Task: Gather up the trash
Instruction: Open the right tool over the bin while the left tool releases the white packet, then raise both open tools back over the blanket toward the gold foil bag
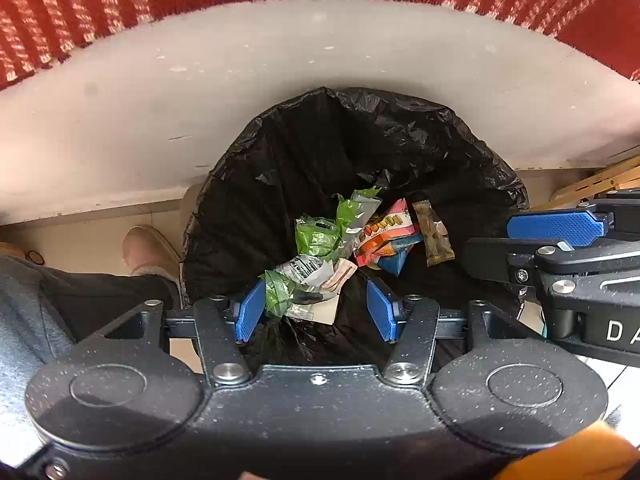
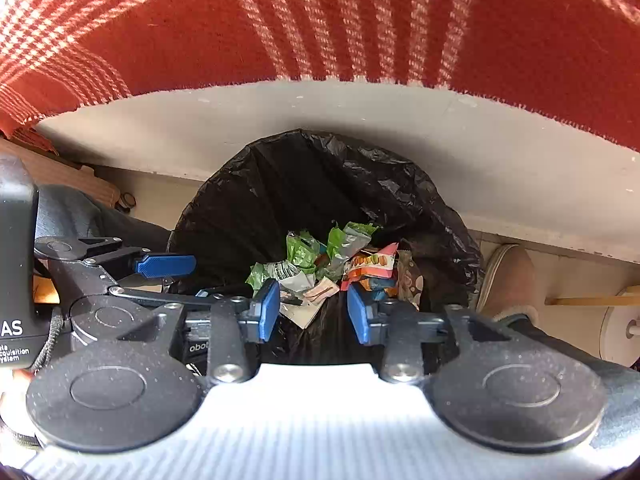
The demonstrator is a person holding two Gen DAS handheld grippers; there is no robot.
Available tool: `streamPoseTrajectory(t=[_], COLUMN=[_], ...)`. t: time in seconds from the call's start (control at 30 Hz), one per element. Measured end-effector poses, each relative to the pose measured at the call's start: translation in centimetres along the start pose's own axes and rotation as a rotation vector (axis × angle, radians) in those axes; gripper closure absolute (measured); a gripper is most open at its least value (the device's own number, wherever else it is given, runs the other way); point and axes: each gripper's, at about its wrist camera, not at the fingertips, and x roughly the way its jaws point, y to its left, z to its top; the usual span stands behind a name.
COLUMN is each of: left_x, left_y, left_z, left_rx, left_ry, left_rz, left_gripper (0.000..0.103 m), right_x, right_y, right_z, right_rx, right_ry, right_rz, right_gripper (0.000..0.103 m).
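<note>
My left fingers (image 1: 316,312) and right fingers (image 2: 314,306) hang spread and empty over the crinkled black bin liner (image 1: 304,152); glossy green, orange wrappers (image 1: 340,248) lie at twelve o'clock, print unreadable.

Looks like a room in somebody's home — a red-and-cream woven blanket (image 2: 320,28) hangs over a pale painted ledge (image 1: 280,80), and a bin lined with a black bag (image 1: 304,148) sits on light floor tiles (image 2: 568,276). Snack wrappers (image 1: 384,232) inside, slippered foot (image 1: 150,250) beside it — pretty domestic.
</note>
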Motion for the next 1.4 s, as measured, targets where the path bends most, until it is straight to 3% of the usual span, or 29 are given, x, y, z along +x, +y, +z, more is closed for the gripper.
streamPoseTrajectory(t=[0.3,0.4,0.67,0.93,1.13,1.2,1.4], left_x=[-3.3,-5.2,-11.6,-19.6,-24.4,-25.5,-28.9], left_y=[-0.1,-0.2,-1.1,-2.3,-3.7,-4.1,-5.5], left_z=[-0.6,-1.0,-2.3,-2.3,-1.0,-0.3,2.5], left_rx=[-0.016,-0.022,0.011,0.055,0.111,0.132,0.189], left_ry=[-0.088,-0.143,-0.326,-0.554,-0.677,-0.712,-0.813], left_rz=[0.001,-0.002,0.000,-0.037,-0.071,-0.075,-0.066], left_gripper=[0.048,0.042,0.034,0.027,0.025,0.020,0.019], right_x=[-2.3,-3.8,-9.1,-16.1,-20.7,-22.1,-26.0], right_y=[0.3,0.5,1.1,1.5,1.6,1.3,-0.4], right_z=[-0.7,-1.2,-2.9,-3.7,-3.4,-3.1,-0.7], right_rx=[-0.008,-0.008,-0.018,-0.035,-0.057,-0.058,-0.036], right_ry=[-0.078,-0.129,-0.280,-0.496,-0.631,-0.674,-0.782], right_rz=[-0.003,-0.010,-0.005,-0.012,-0.043,-0.053,-0.104], right_gripper=[0.042,0.037,0.029,0.021,0.018,0.017,0.016])
